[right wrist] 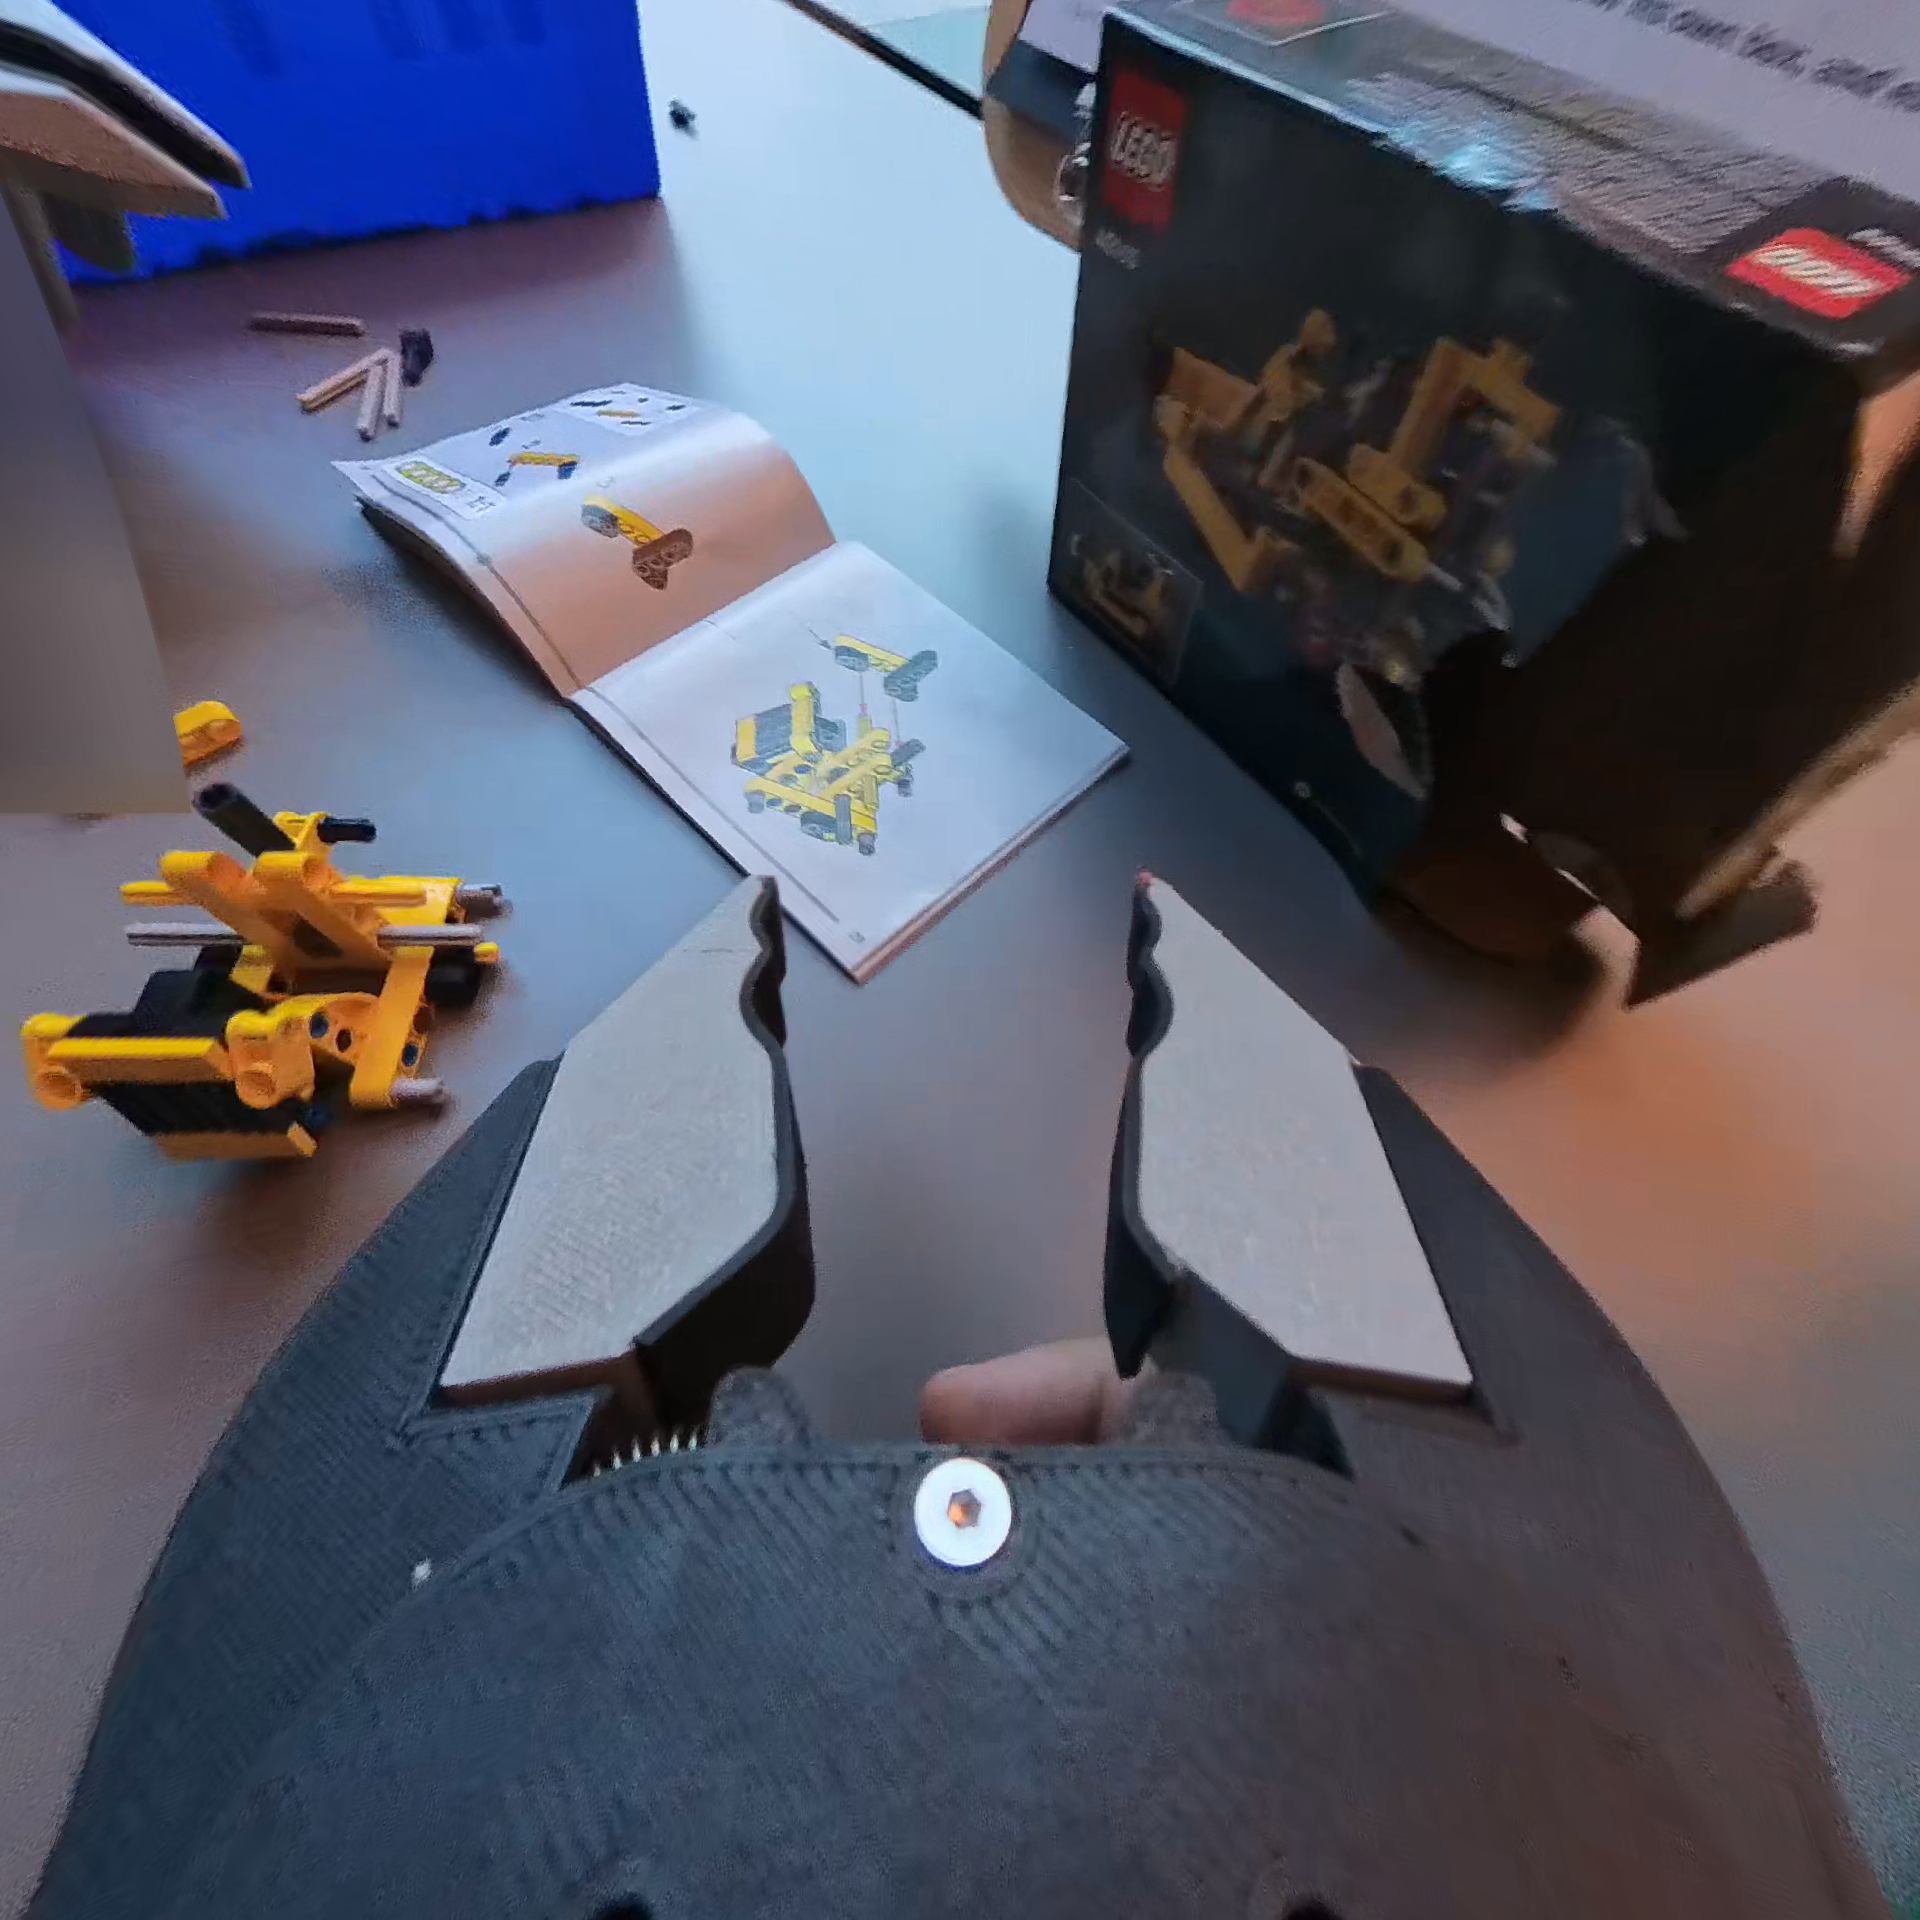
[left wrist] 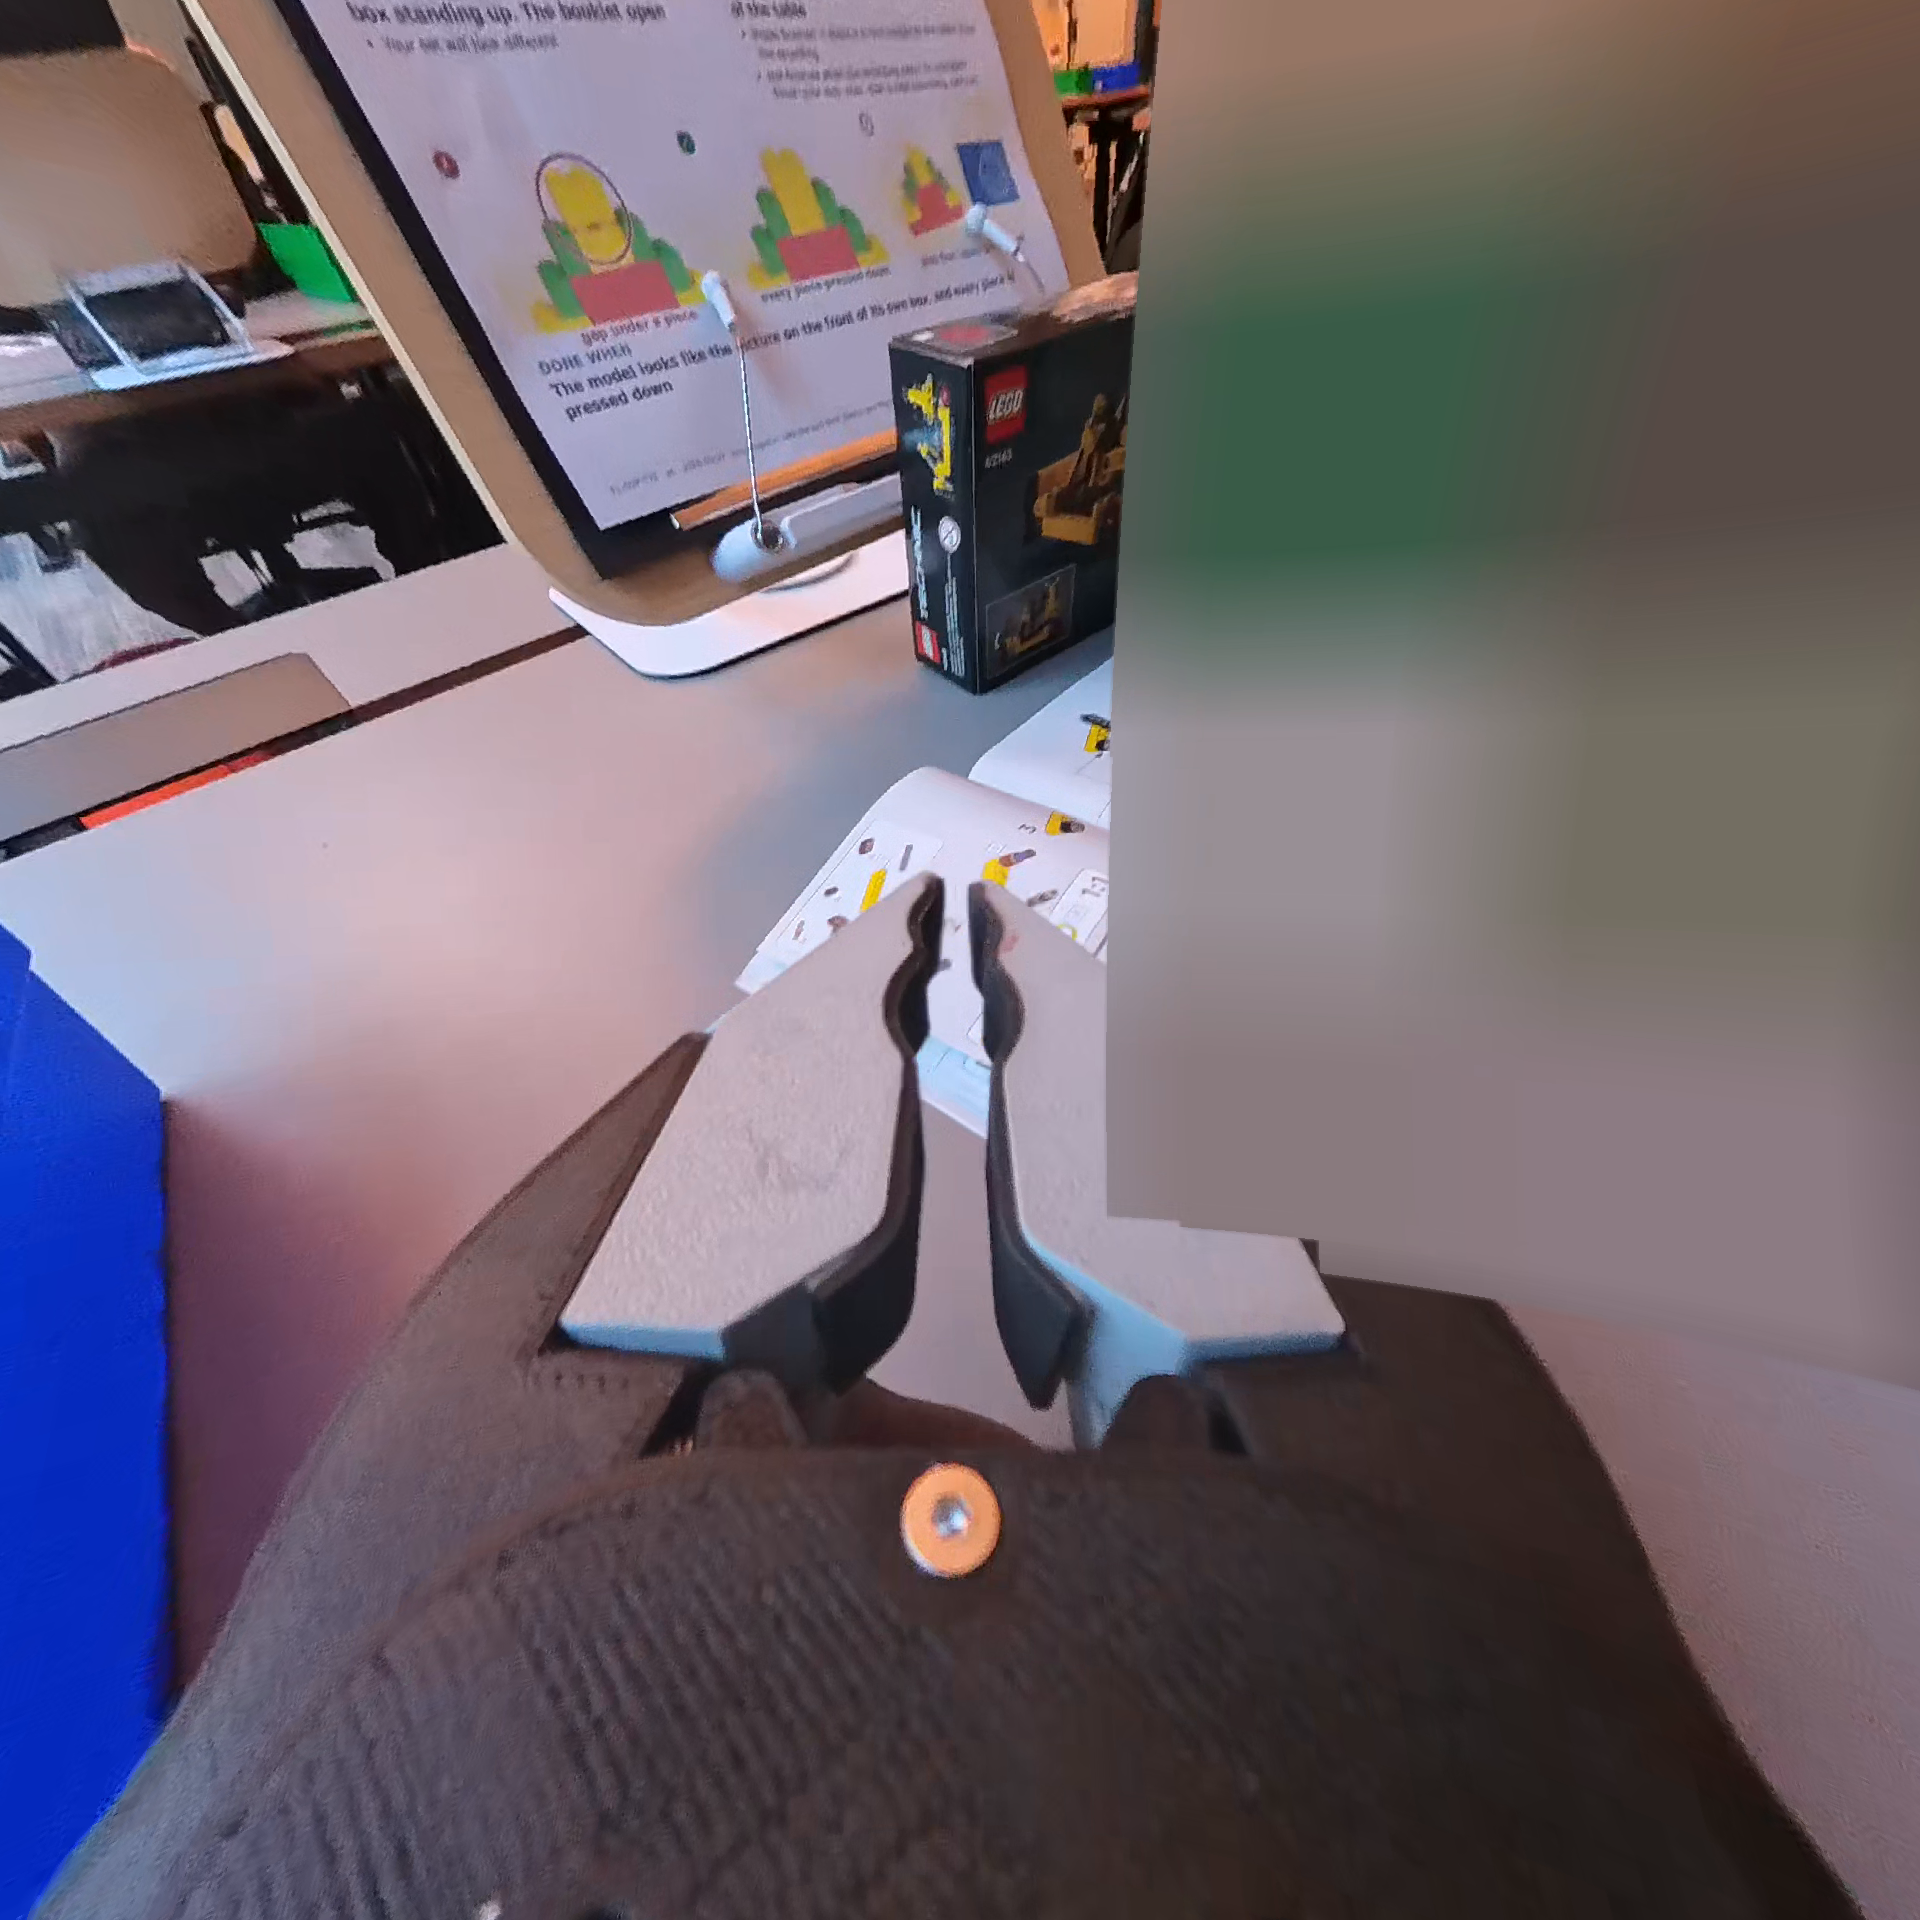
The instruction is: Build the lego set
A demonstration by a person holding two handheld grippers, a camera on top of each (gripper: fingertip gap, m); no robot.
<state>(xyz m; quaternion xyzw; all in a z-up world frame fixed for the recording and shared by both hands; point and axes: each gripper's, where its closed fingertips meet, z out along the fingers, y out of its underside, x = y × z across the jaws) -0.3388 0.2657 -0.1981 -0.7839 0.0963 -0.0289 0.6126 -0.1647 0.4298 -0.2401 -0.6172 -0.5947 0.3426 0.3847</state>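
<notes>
A partly built yellow and black lego model (right wrist: 260,987) sits on the table (right wrist: 914,312) to the left of my right gripper (right wrist: 953,894), which is open, empty and held above the table. The open instruction booklet (right wrist: 727,644) lies just beyond its fingertips. The black lego box (right wrist: 1403,468) stands upright at the right. A loose yellow piece (right wrist: 208,727) lies behind the model. My left gripper (left wrist: 951,894) is shut with nothing between its fingers, held above the near edge of the booklet (left wrist: 966,862). The box (left wrist: 997,499) stands beyond it.
Tan axles (right wrist: 353,384) and a small black piece (right wrist: 416,353) lie at the far left near a blue bin (right wrist: 364,125). Another black piece (right wrist: 681,114) lies farther back. A screen on a stand (left wrist: 675,260) shows instructions behind the box. The blue bin (left wrist: 73,1351) is at my left. My hands' fingertips stand some 25 cm from each other. The loose yellow piece (right wrist: 208,727) sits 12 cm or so from the ends of my left fingers.
</notes>
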